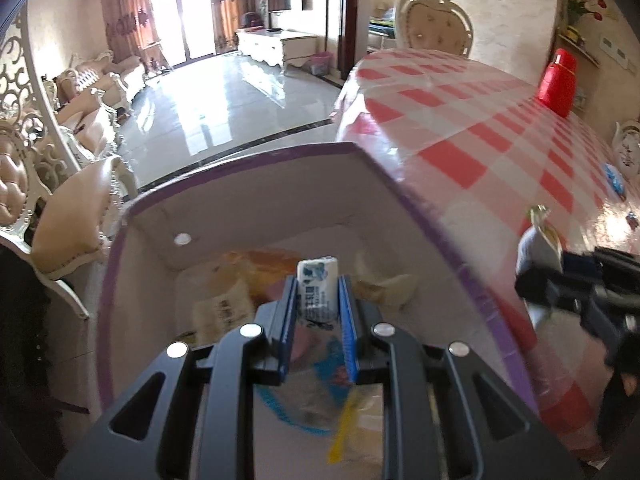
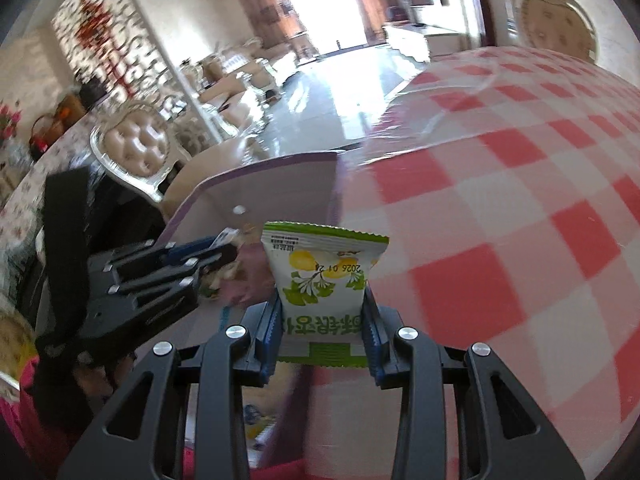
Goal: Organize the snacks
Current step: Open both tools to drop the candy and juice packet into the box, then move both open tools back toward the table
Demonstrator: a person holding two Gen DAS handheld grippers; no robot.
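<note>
Checked tablecloth [image 1: 460,120], box [image 1: 240,208] contents blurred, left tool [image 1: 318,300] clamping white-blue packet [image 1: 316,284], right tool [image 2: 324,320] clamping green packet [image 2: 324,272].

Two grippers are at work: the left gripper [image 1: 317,292] carries one small white-and-blue snack packet [image 1: 316,290], the right gripper [image 2: 323,316] one green-and-white snack pouch [image 2: 326,276]. One open box [image 1: 248,168] with a purple rim sits at the table edge; inside it lie several loose wrappers, too blurred to count exactly. One table in a red-and-white checked cloth [image 1: 460,120]. On it stands one red flask [image 1: 558,82]. One white teapot [image 1: 628,148] stands near the edge.
</note>
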